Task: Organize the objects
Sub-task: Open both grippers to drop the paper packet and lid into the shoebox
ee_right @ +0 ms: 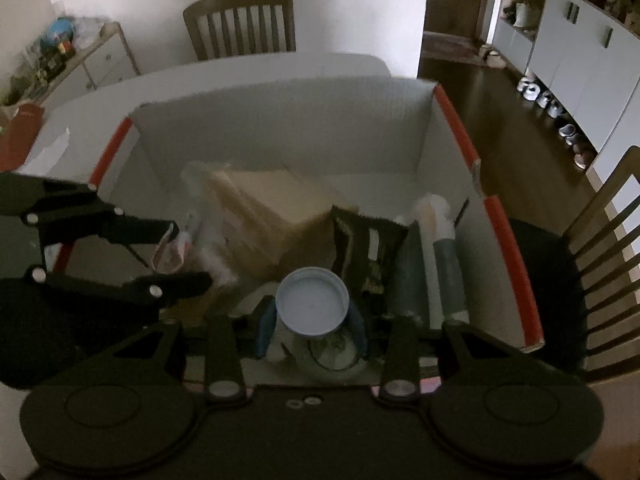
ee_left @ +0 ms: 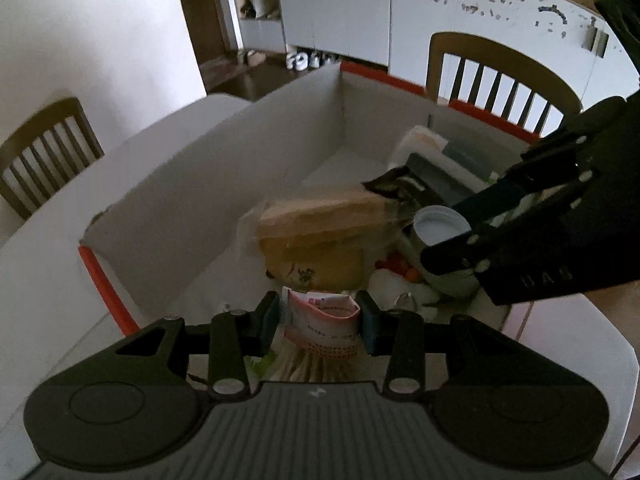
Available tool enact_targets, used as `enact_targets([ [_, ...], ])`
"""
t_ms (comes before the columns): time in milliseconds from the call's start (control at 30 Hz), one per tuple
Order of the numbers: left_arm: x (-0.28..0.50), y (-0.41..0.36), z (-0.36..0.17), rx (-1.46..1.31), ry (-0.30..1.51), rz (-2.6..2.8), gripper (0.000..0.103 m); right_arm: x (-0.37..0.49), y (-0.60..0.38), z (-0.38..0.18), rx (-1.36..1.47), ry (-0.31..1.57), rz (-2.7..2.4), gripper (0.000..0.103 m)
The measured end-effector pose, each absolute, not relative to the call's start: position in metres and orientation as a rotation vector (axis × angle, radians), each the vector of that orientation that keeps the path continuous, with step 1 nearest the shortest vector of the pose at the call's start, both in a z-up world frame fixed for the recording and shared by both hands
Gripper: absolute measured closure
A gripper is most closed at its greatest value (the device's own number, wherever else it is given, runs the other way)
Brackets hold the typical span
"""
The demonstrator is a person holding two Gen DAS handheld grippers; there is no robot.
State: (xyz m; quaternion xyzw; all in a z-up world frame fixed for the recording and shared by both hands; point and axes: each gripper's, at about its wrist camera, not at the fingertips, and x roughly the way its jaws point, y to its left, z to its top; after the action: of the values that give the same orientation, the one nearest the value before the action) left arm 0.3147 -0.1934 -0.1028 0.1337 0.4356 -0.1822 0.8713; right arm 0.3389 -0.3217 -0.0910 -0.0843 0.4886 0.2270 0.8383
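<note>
A large white cardboard box [ee_right: 280,120] with orange-red edges sits on the table. My left gripper [ee_left: 320,320] is shut on a pink and white paper packet [ee_left: 324,316] above the box's near-left part. In the right wrist view that left gripper [ee_right: 188,254] and the packet [ee_right: 170,250] are at the left. My right gripper [ee_right: 312,320] is shut on a jar with a pale blue lid [ee_right: 312,300], held over the box's near side. In the left wrist view the right gripper [ee_left: 444,236] and the jar [ee_left: 438,226] are at the right.
Inside the box lie a brown carton in clear wrap [ee_right: 272,216], a dark snack bag [ee_right: 368,240] and a white and grey roll [ee_right: 440,248]. Wooden chairs [ee_right: 240,24] stand around the white table [ee_left: 48,280]. A side cabinet [ee_right: 100,60] is at the far left.
</note>
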Motion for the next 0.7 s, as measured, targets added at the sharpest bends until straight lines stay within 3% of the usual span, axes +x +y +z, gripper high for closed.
enact_targets([
  [567, 0.339, -0.189, -0.117, 0.211, 1.058, -0.355, 0.062, 0.341, -0.314, -0.098, -0.215, 1.049, 0.491, 0.062],
  [700, 0.333, -0.189, -0.114, 0.204, 1.037, -0.373, 0.05, 0.335, -0.317, -0.093, -0.204, 1.041, 0.498, 0.059],
])
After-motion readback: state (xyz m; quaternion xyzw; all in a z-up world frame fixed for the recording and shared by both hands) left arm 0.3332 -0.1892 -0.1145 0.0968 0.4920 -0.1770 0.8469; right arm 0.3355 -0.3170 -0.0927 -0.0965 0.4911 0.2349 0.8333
